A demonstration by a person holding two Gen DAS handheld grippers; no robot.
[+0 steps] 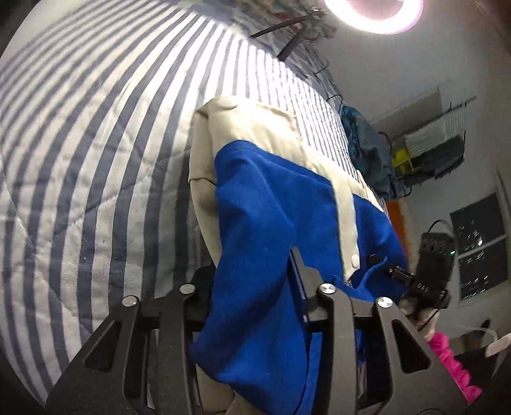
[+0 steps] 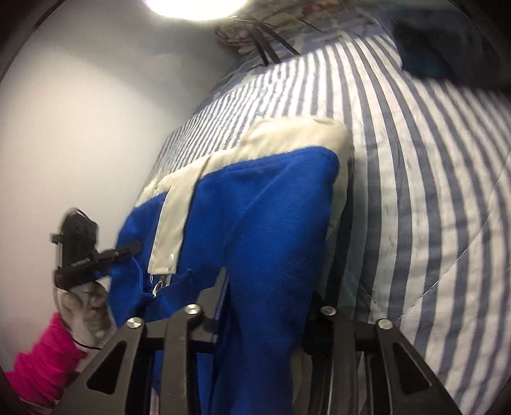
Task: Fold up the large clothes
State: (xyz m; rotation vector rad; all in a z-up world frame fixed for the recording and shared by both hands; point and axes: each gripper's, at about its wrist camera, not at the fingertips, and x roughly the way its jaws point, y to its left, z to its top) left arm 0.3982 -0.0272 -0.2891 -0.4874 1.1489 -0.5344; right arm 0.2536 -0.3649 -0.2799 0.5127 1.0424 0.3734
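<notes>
A blue and cream garment [image 1: 271, 204] with a snap-button placket [image 1: 346, 223] lies lifted over a blue-and-white striped quilt [image 1: 95, 153]. In the left wrist view my left gripper [image 1: 252, 271] is shut on a thick fold of its blue fabric, which fills the gap between the fingers. The right wrist view shows my right gripper [image 2: 270, 287] shut on another blue fold of the garment [image 2: 262, 207]. The right gripper [image 1: 428, 271] also appears at the garment's right edge. The left gripper [image 2: 83, 252] shows at its left edge, held by a gloved hand with a pink sleeve [image 2: 41, 367].
A bright ring light [image 1: 373, 12] on dark tripod legs [image 1: 287, 35] stands beyond the bed. A heap of teal clothes [image 1: 367, 150] lies at the bed's far right, by a shelf [image 1: 431, 143] and a dark window [image 1: 482, 252]. A plain white wall [image 2: 80, 127] borders the bed.
</notes>
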